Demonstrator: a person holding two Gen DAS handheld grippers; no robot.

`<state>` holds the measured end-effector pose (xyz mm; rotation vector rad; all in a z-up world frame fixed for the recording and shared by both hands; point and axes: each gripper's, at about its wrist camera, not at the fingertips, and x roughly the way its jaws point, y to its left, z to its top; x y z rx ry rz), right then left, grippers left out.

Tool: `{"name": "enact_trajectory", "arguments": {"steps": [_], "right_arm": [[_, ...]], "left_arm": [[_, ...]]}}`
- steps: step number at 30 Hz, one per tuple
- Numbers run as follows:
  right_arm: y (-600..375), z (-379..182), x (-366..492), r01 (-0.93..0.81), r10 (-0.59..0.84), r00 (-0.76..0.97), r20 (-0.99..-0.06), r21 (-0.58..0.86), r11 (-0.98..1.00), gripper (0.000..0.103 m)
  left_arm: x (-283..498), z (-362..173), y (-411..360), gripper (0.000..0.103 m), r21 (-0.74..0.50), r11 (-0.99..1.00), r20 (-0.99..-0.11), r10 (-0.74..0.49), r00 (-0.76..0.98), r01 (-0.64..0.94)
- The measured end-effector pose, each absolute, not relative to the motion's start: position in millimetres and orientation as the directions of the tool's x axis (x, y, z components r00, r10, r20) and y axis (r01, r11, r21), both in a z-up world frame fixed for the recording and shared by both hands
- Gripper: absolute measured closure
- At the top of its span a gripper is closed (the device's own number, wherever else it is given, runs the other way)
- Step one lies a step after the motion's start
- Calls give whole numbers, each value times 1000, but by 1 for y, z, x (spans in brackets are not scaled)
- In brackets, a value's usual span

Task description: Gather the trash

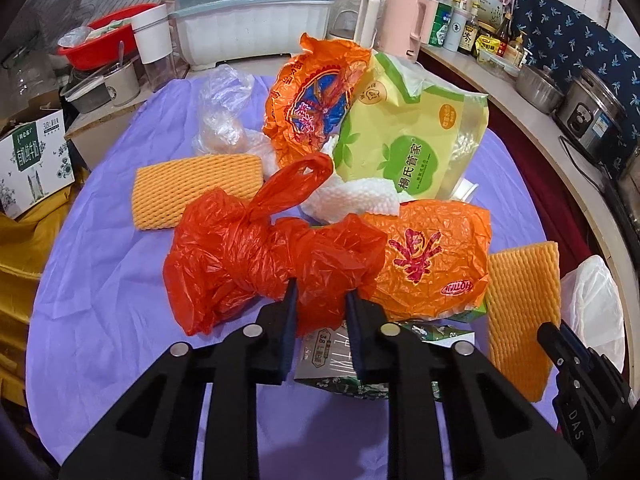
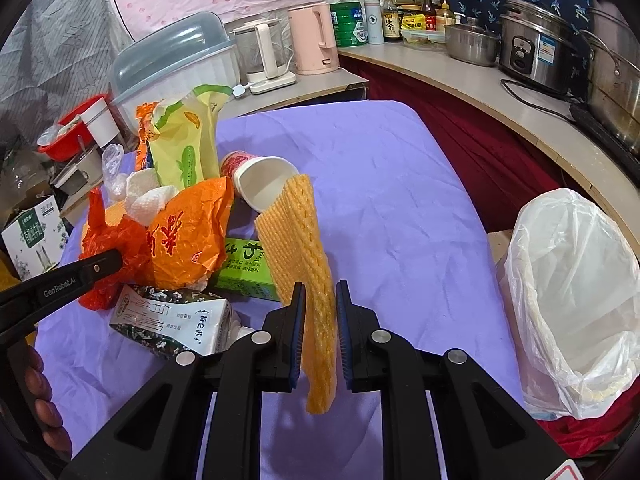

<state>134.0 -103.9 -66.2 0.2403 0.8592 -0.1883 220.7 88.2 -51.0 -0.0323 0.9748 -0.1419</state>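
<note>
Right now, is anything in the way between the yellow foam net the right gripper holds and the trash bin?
Nothing visible. The right gripper holds the yellow foam net raised, and only bare purple tablecloth lies between it and the white-bagged trash bin on its right.

Two close wrist views, facing forward, sharing purple table [image 1: 120,280]

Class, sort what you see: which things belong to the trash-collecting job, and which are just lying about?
Job:
red plastic bag
orange foam net
orange wrapper
milk carton
paper cup
lined bin

Lying about:
pink kettle
rice cooker
red basin
</note>
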Motion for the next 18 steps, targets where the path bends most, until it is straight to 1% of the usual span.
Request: {"name": "enact_trajectory", "arguments": {"steps": [4, 12, 15, 18], "right_arm": [[-106, -55, 128, 263, -76, 657, -750, 134, 955, 89], [-116, -24, 108, 281, -112, 708, -697, 133, 951, 89], [-120, -13, 100, 283, -120, 723, -680, 133, 950, 95], [-124, -7, 91, 288, -119, 735, -668, 148, 946, 94]], "left_arm": [[212, -42, 90, 86, -88, 991, -813, -132, 567, 103], [188, -7, 89, 88, -92, 989, -769, -147, 622, 119], [176, 8, 87, 88, -99, 986, -750, -163, 641, 135], [165, 18, 85, 88, -100, 984, -735, -171, 657, 144]]}}
